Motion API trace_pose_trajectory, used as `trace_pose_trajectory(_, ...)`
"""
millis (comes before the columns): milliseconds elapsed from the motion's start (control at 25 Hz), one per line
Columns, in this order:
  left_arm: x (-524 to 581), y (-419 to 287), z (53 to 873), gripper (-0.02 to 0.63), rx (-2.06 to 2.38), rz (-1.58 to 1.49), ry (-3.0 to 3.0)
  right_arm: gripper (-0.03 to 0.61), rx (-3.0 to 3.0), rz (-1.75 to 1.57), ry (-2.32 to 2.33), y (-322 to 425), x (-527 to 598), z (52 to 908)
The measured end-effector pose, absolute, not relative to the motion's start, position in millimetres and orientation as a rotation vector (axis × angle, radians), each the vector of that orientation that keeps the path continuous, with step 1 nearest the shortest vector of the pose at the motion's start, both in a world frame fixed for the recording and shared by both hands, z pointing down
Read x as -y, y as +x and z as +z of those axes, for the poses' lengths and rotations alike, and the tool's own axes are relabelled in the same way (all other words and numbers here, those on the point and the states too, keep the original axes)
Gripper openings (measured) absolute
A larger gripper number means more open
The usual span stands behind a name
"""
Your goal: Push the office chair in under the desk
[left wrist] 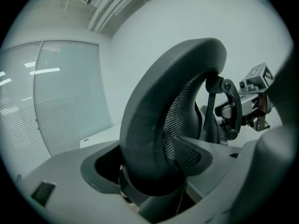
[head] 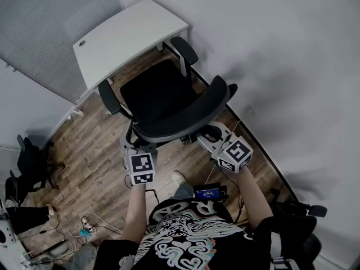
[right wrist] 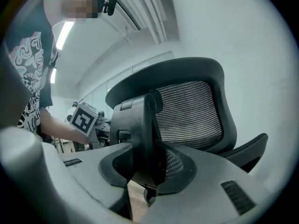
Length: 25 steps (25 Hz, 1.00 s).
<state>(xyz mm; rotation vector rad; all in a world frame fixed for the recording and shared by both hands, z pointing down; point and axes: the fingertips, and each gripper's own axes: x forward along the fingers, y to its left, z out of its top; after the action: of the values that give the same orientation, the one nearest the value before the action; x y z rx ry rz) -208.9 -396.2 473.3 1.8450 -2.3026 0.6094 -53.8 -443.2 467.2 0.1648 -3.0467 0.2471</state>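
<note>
Head view shows the office chair (head: pixel 157 94) standing on the wooden floor (head: pixel 101 156) just short of the white table (head: pixel 124 35); its seat faces the table, turned a little off square, and it is not yet tucked under. The left gripper (head: pixel 131 147) sits at one end of the curved backrest (head: pixel 185 117) and the right gripper (head: pixel 212 134) at the other. In the left gripper view the jaws of the left gripper (left wrist: pixel 154 171) are clenched on the padded rim of the backrest (left wrist: pixel 149 125). In the right gripper view the right gripper (right wrist: pixel 145 167) has its jaws clamped on a black moulded part of the backrest (right wrist: pixel 187 115); which part exactly I cannot tell.

Risks, as I judge them: the two armrests (head: pixel 108 96) may strike the table's edge if they stand higher than the underside; an uneven shove from the two ends would likely swivel the seat rather than roll the chair straight; the rim is rounded, so a grip could slide along it; the wall (head: pixel 270 66) is near on the right, and a skewed push could run that side into it.

Hidden: the base and casters lie under the seat; the space beneath the table cannot be seen, so any obstruction there is unknown; whether the armrests clear the tabletop cannot be told from above; the jaw tips are lost behind the backrest in the head view.
</note>
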Motion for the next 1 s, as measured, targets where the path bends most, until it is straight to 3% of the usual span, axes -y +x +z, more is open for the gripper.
trace_pose_trajectory(1000,406,-203,473,0.351,2.32,0.612,1.805,0.087,3.101,0.235,0.353,-47,463,464)
